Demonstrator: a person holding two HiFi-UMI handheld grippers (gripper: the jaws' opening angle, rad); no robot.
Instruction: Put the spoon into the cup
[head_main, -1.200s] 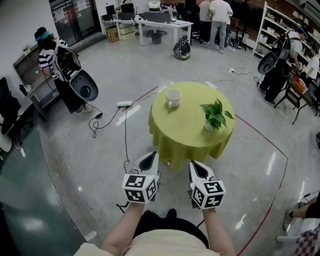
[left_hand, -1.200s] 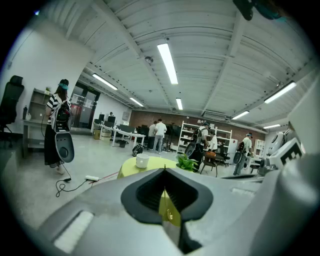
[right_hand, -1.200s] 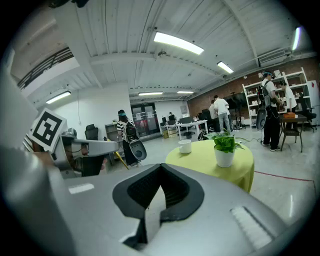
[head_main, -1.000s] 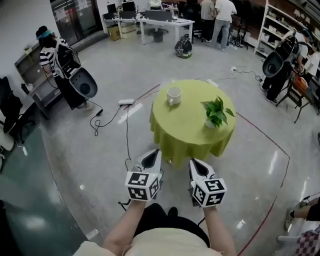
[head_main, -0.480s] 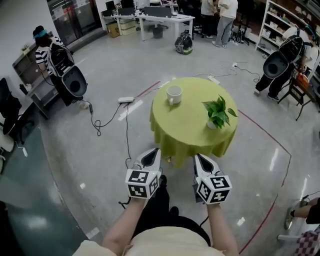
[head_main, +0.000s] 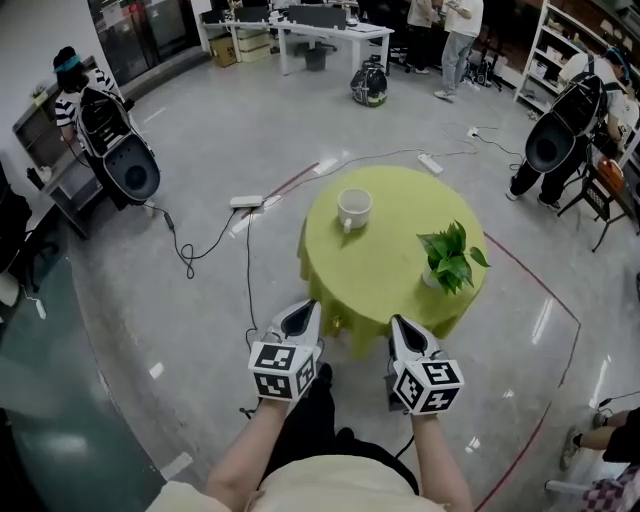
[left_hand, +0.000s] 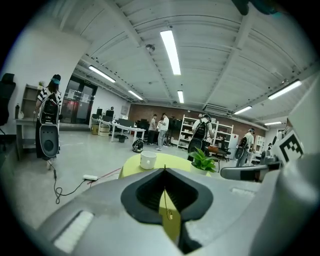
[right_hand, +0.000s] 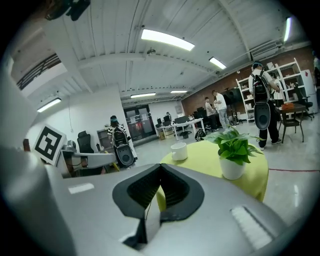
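Observation:
A white cup (head_main: 353, 209) stands near the far edge of a round table with a yellow-green cloth (head_main: 380, 275). I see no spoon in any view. My left gripper (head_main: 300, 312) and right gripper (head_main: 403, 325) are held side by side just short of the table's near edge, both shut with nothing between the jaws. In the left gripper view the cup (left_hand: 148, 159) shows above the closed tips of the left gripper (left_hand: 164, 170). The right gripper view has the cup (right_hand: 179, 151) beyond the closed tips of the right gripper (right_hand: 161, 167).
A potted green plant (head_main: 450, 258) stands on the table's right side. A power strip (head_main: 247, 202) and cables lie on the floor to the left. Red tape (head_main: 545, 290) curves around the table. People with backpack gear stand at the left (head_main: 95, 120) and right (head_main: 565, 115).
The table, cup and plant have come nearer and sit lower in the head view. Both grippers advanced toward the table and stayed shut.

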